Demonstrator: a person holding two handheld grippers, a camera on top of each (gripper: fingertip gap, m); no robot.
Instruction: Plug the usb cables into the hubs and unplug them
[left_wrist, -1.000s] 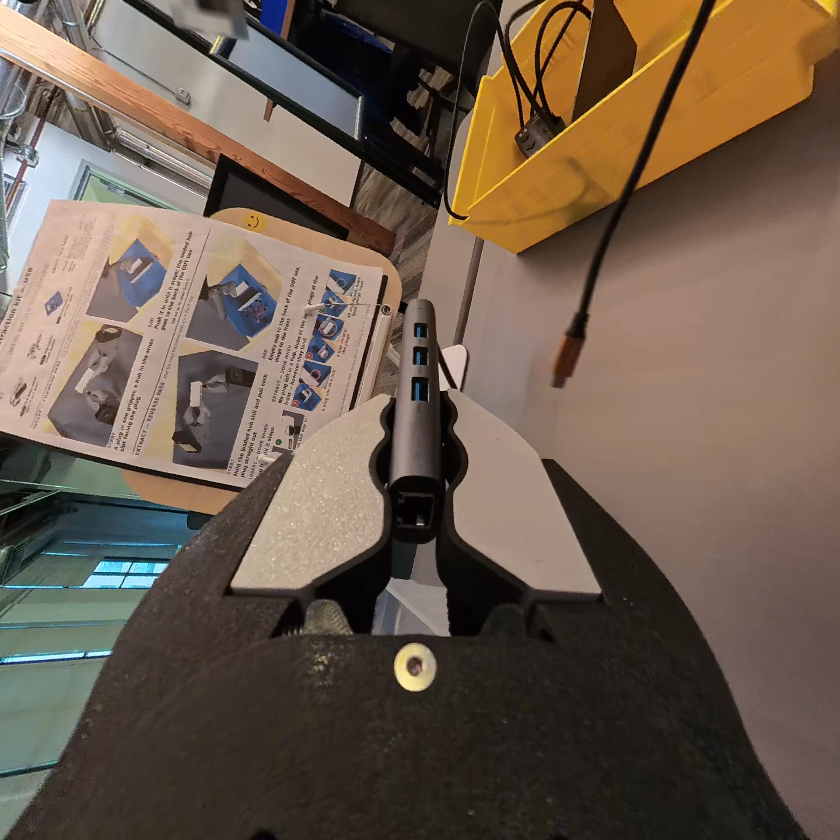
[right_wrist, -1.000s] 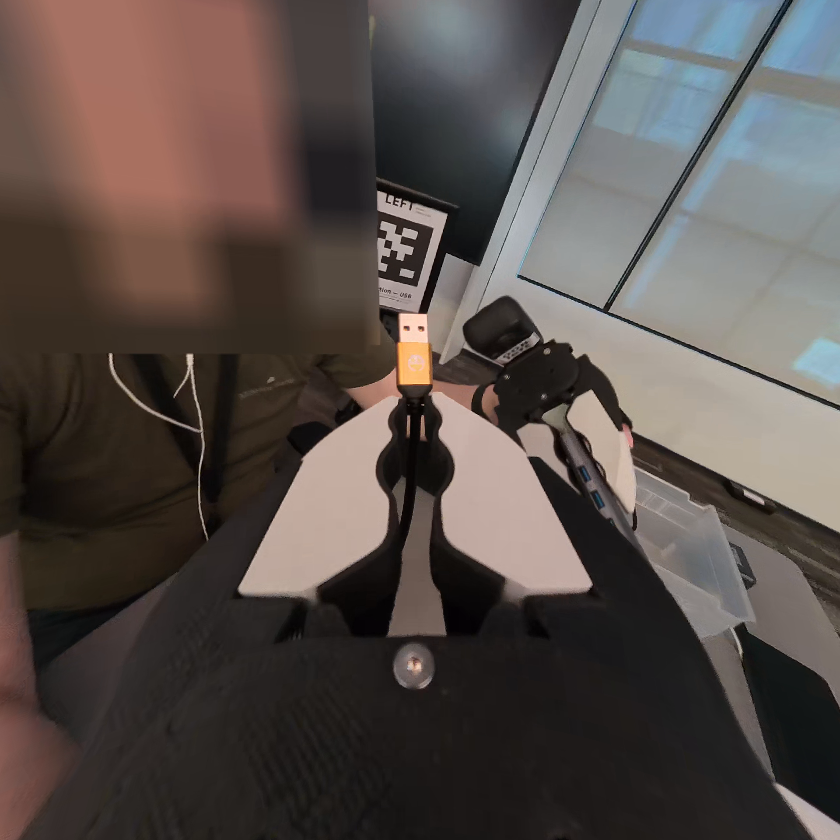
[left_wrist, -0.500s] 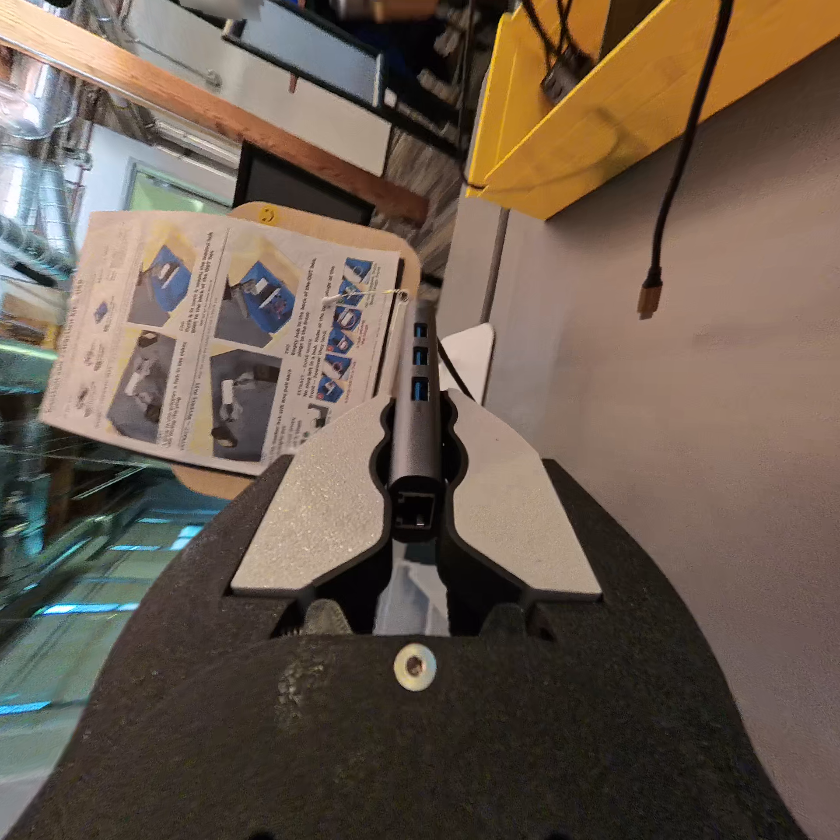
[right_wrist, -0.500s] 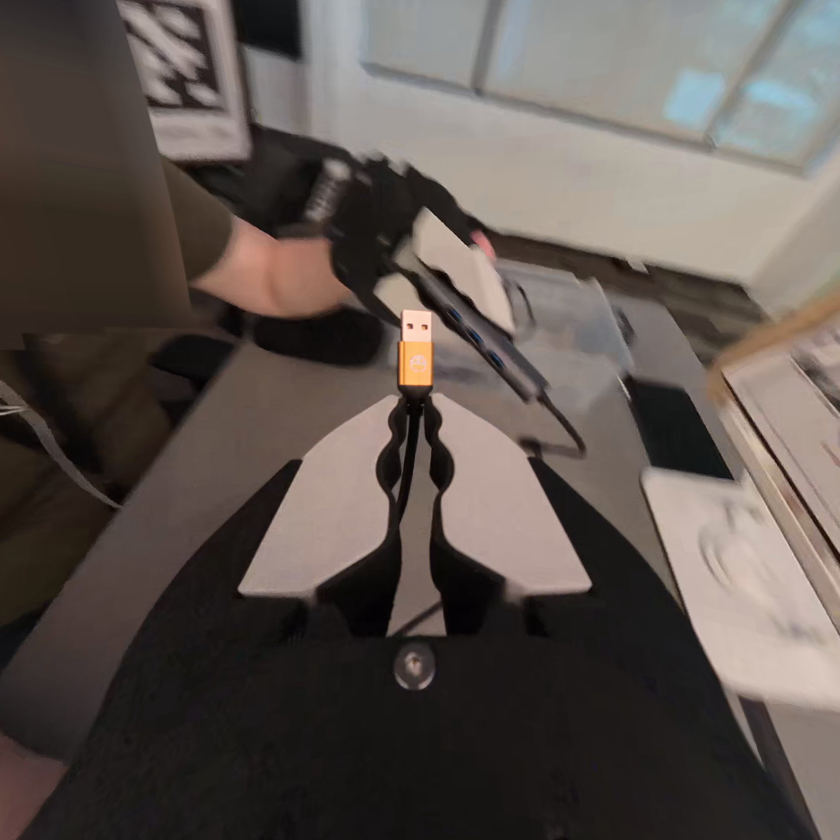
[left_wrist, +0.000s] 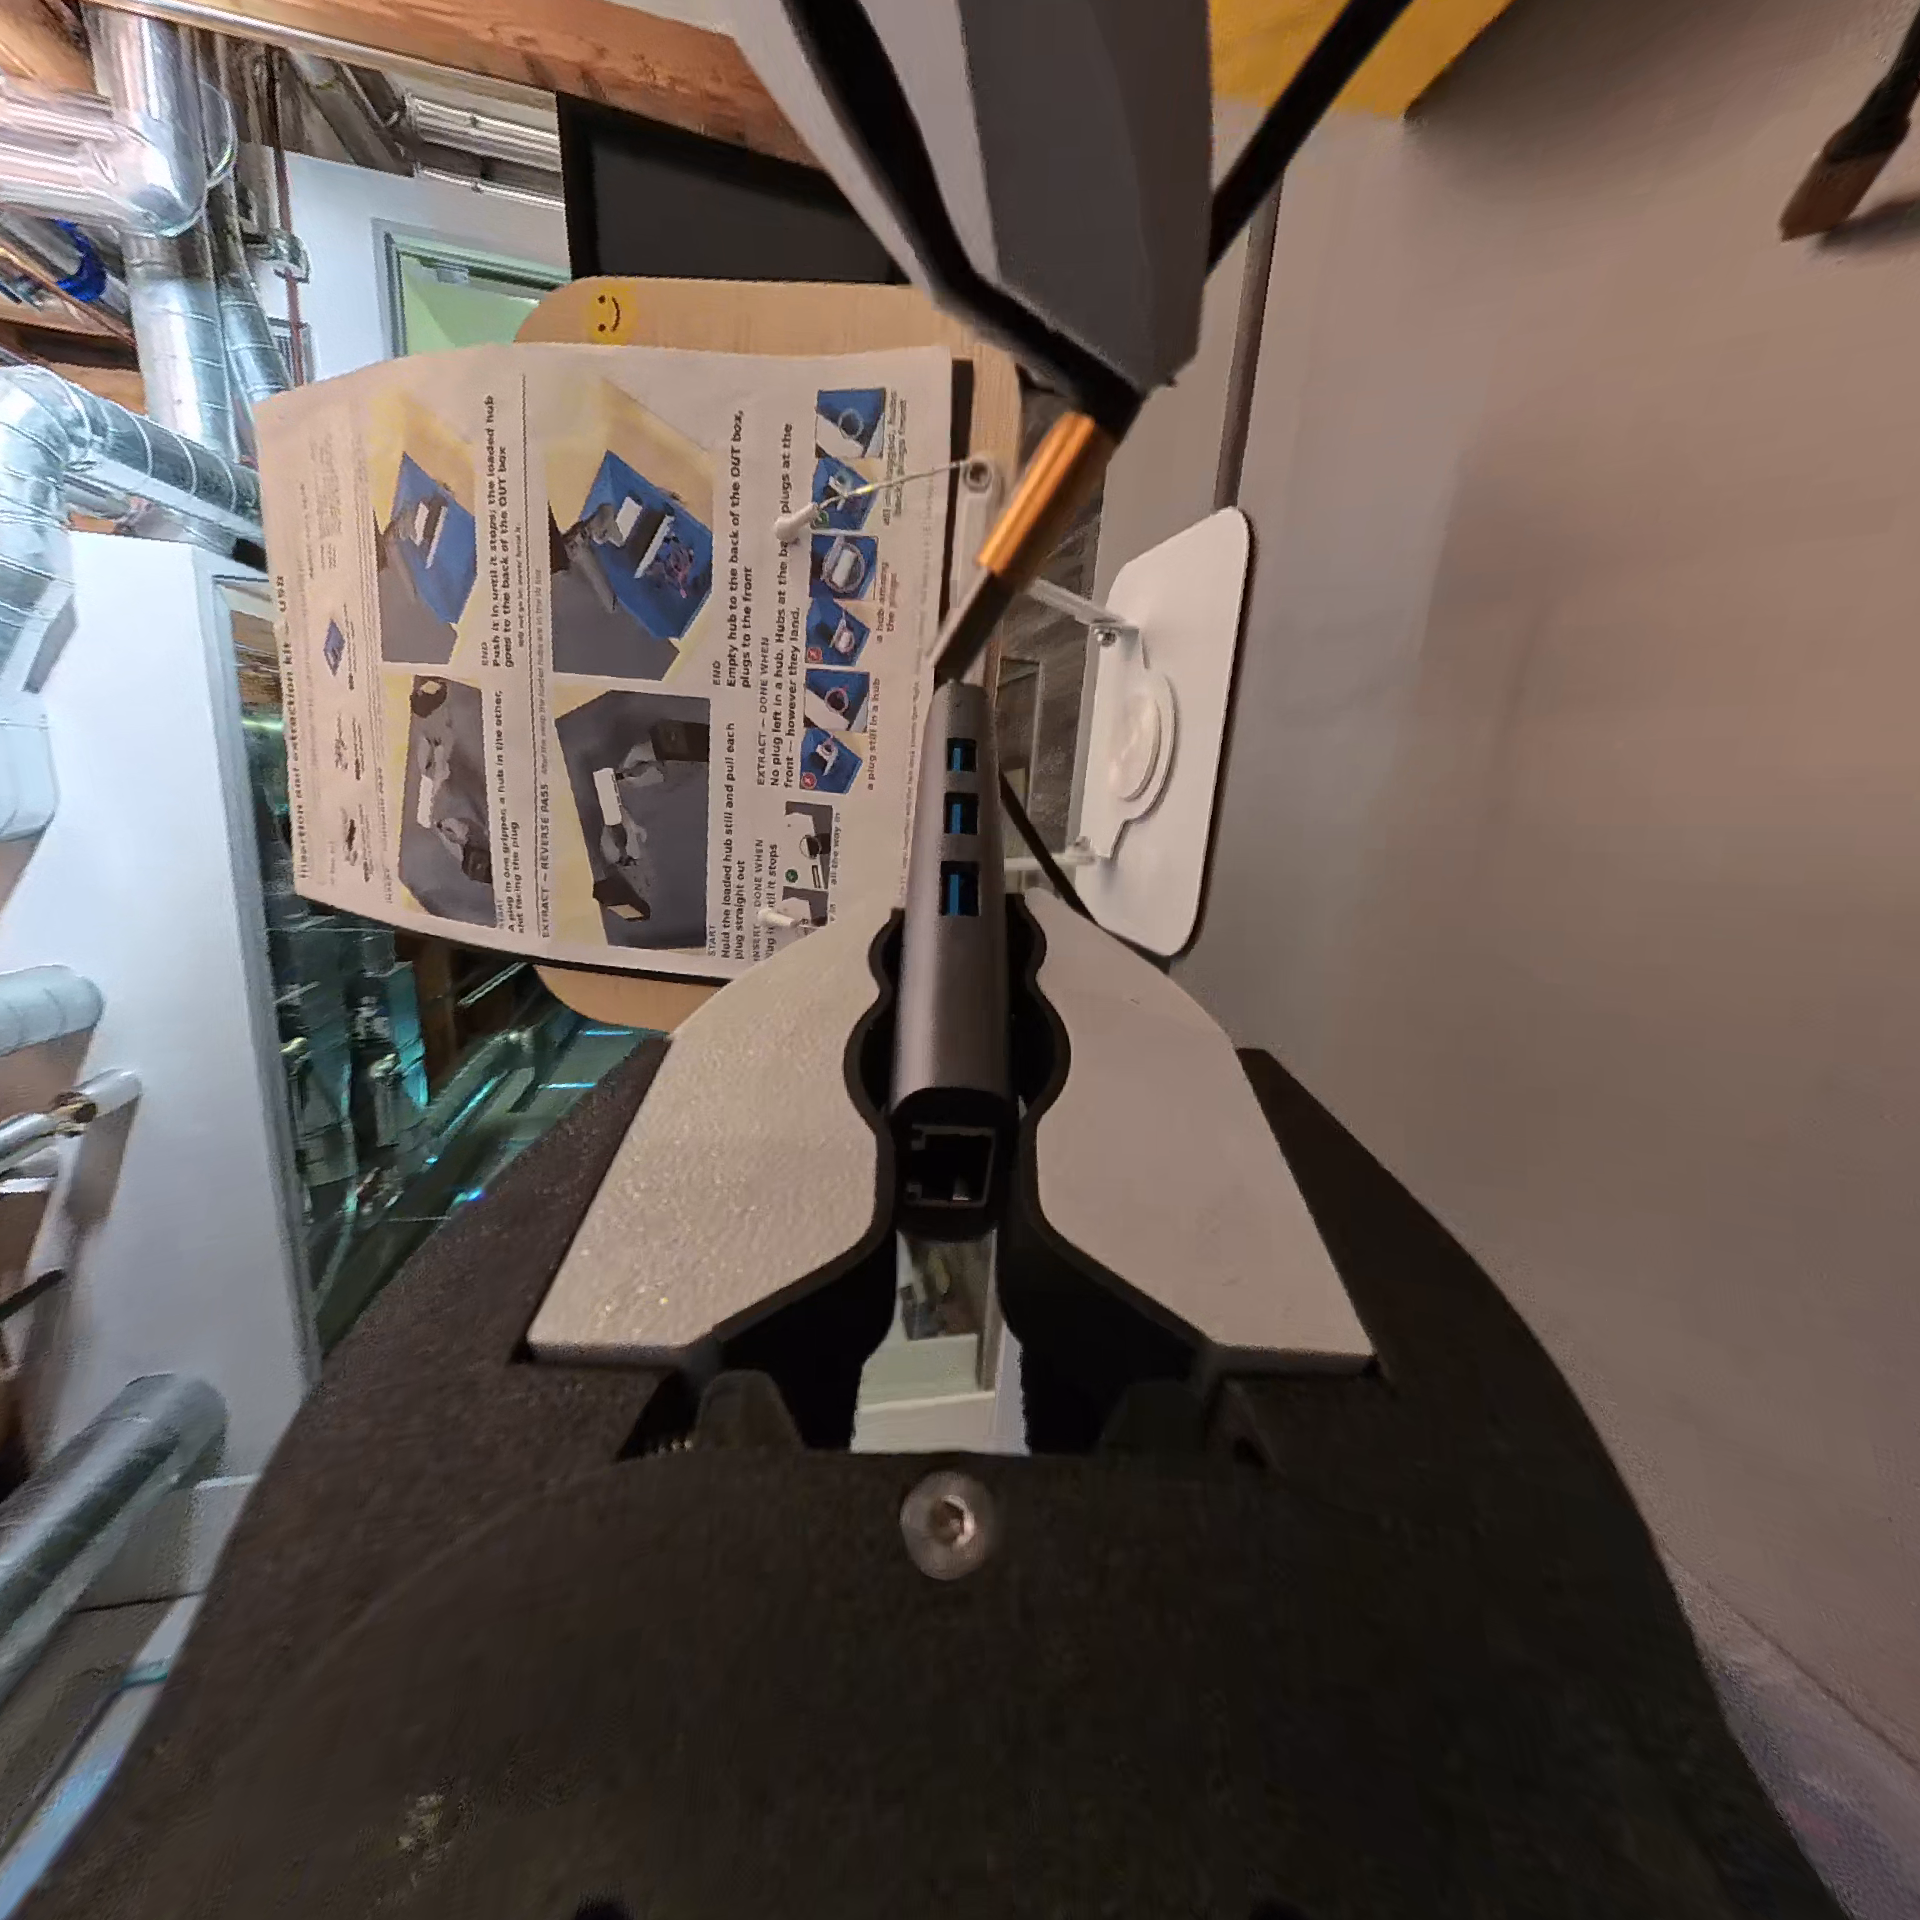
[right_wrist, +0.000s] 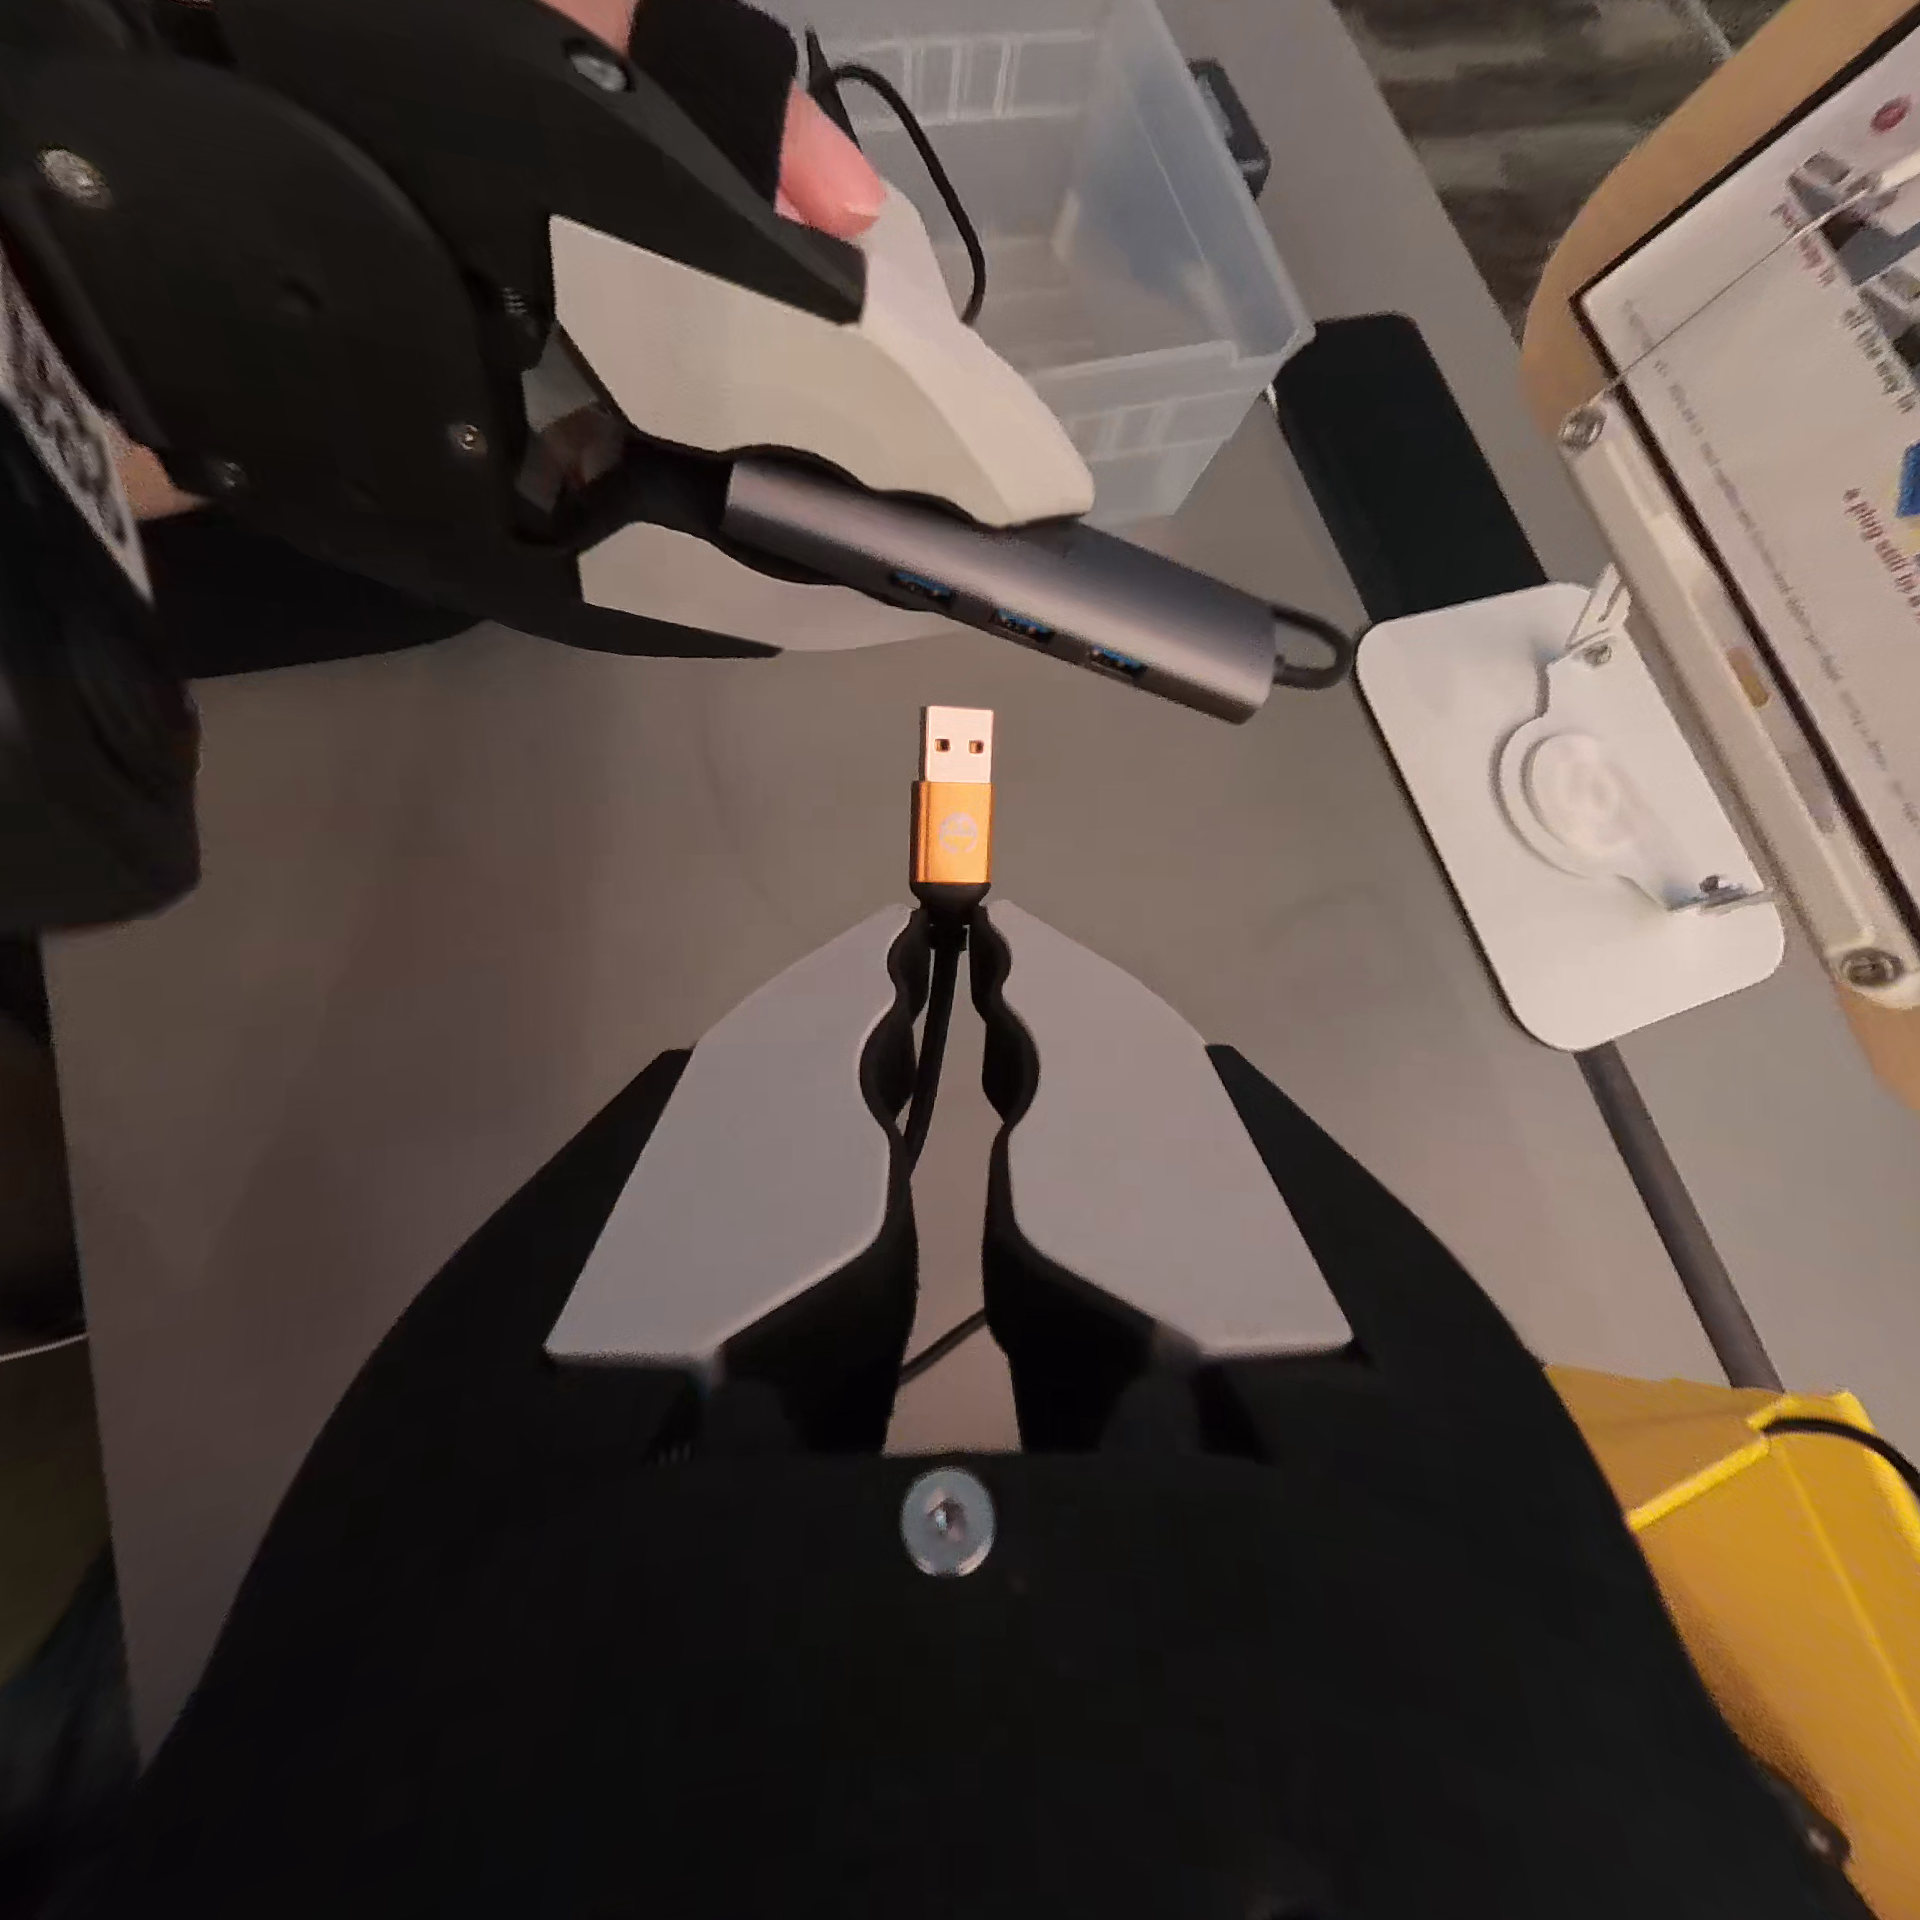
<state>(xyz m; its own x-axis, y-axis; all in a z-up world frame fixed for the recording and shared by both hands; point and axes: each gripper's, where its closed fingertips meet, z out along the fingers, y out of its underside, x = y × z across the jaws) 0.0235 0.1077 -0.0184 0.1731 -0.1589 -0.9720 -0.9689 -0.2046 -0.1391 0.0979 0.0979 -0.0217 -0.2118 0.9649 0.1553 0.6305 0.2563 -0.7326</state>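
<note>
Two claws face each other above a grey surface (right_wrist: 520, 935). The left claw (left_wrist: 956, 925) is closed tight on a slim grey USB hub (left_wrist: 951, 997), which sticks out past the fingertips with its three blue ports (left_wrist: 961, 826) showing; in the right wrist view the same hub (right_wrist: 1039, 592) is held tilted, its short black lead curling off its far end. The right claw (right_wrist: 951, 920) is pinched shut on a black cable (right_wrist: 925, 1039) just behind its orange-sleeved USB plug (right_wrist: 953, 800), whose metal tip points up toward the hub's row of ports, near but not touching it. From the left wrist view the plug (left_wrist: 1023, 525) comes in at a slant just beyond the hub's far end. A clear plastic bin (right_wrist: 1122, 239) sits behind the hub, a yellow bin (right_wrist: 1766, 1558) at lower right, and an instruction sheet (left_wrist: 582, 644) on a wooden board stands on a white base (right_wrist: 1558, 821).
</note>
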